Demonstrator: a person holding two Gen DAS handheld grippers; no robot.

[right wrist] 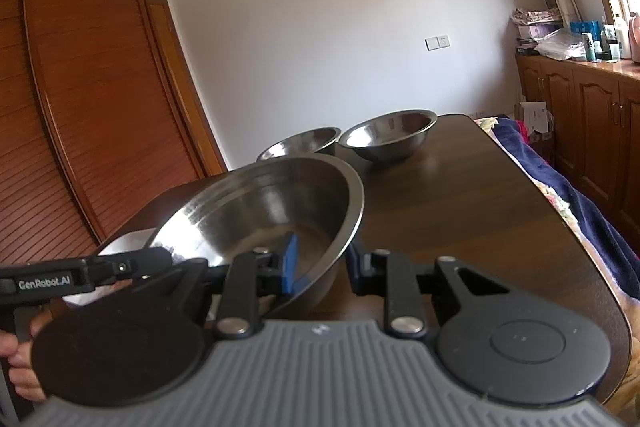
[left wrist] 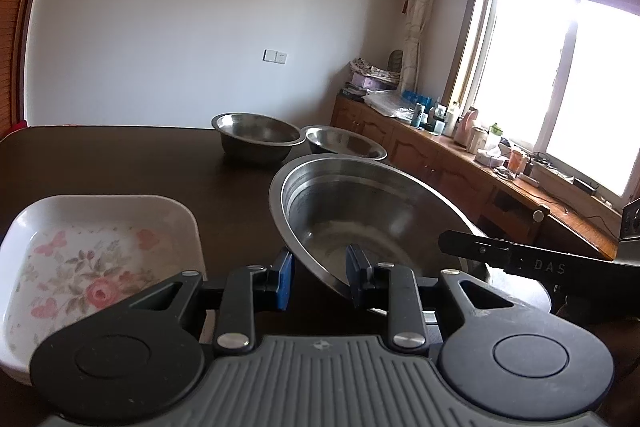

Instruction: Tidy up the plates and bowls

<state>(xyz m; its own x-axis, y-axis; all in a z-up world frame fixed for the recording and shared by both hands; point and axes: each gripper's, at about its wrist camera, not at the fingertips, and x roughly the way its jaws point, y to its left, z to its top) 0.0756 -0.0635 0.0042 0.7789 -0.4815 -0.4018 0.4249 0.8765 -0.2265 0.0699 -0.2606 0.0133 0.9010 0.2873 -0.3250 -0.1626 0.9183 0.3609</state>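
1. Gripping opposite rims, the left gripper [left wrist: 320, 277] and right gripper [right wrist: 320, 269] are both clamped on a tilted large steel bowl [left wrist: 360, 211].
2. It hangs above the dark table [left wrist: 120, 159], beside a floral dish [left wrist: 92, 259].

Big bowl [left wrist: 372, 211] is showing bare silver steel, same as the two smaller bowls [left wrist: 256, 135] behind it. Square dish [left wrist: 100, 255] is reading white with pink roses, pink butterflies and grey-green leaves. Table [left wrist: 132, 163] is looking dark brown. Gripper pads [left wrist: 285, 277] are showing blue on black bodies. Wardrobe [right wrist: 80, 115] is reading reddish-brown, slatted.
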